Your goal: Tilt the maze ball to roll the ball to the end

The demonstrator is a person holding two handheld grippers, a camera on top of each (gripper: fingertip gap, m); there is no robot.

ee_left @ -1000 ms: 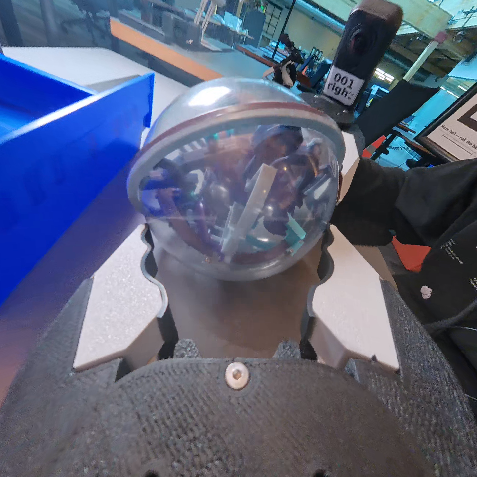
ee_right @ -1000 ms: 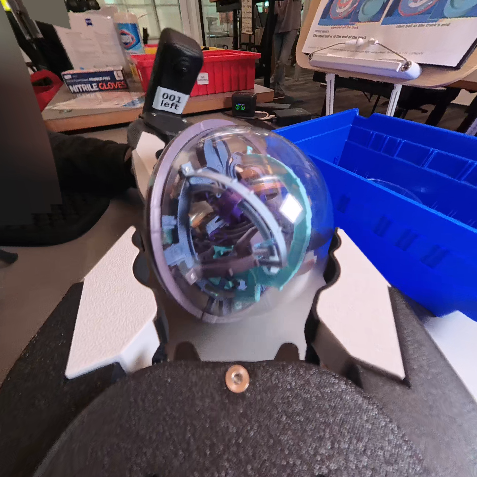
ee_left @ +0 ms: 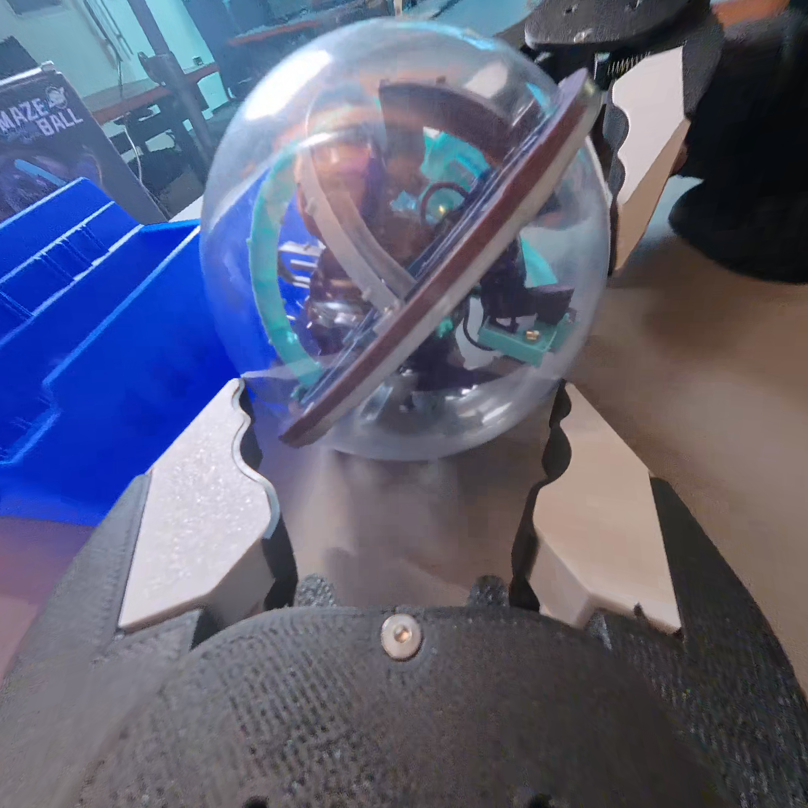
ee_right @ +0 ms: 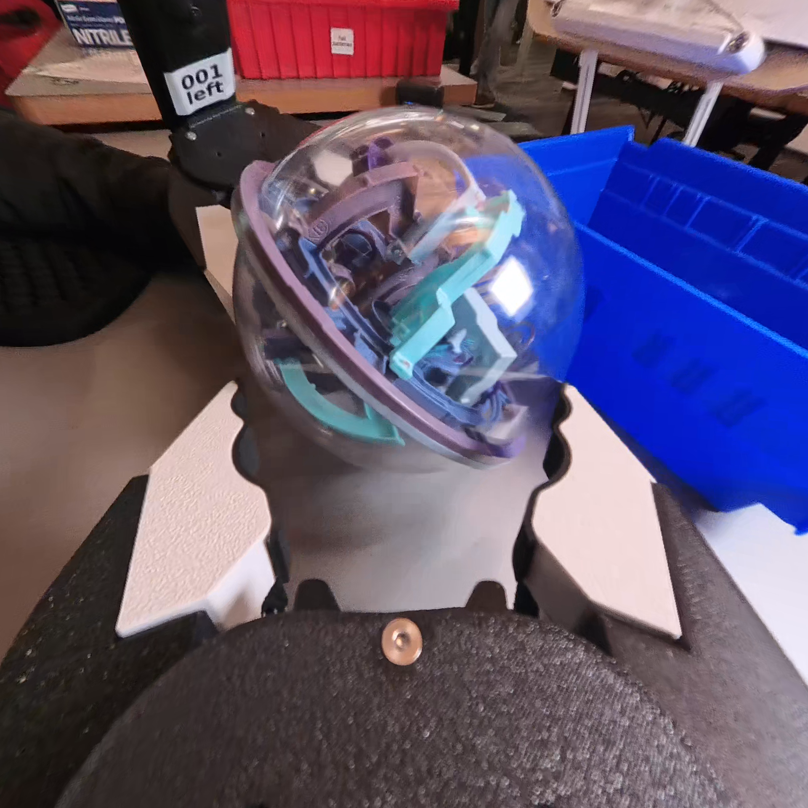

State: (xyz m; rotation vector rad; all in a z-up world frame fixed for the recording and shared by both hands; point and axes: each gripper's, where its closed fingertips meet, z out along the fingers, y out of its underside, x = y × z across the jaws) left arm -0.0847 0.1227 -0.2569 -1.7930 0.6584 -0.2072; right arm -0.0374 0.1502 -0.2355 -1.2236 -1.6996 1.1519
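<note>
1. Both grippers hold the maze ball (ee_left: pixel 404 245) from opposite sides: the left gripper (ee_left: pixel 402 393) has its white fingers (ee_left: pixel 196 503) spread wide, with the tips against the lower part of the clear sphere
2. Right gripper (ee_right: pixel 400 393) is also wide open around the maze ball (ee_right: pixel 406 288), its fingertips touching the shell at both sides
3. Maze ball is lifted above the table (ee_left: pixel 699 393), and its dark purple ring runs on a slant; teal, blue and grey tracks are inside
4. I cannot tell where the small steel ball is
5. Table is pale beige and plain; a blue bin (ee_right: pixel 699 350) stands on it just beside the ball
6. Farther in the room, a red bin (ee_right: pixel 336 39) and a glove box (ee_right: pixel 94 26) stand on a wooden bench, and a dark printed box (ee_left: pixel 39 144) stands behind the blue bin (ee_left: pixel 87 328)
</note>
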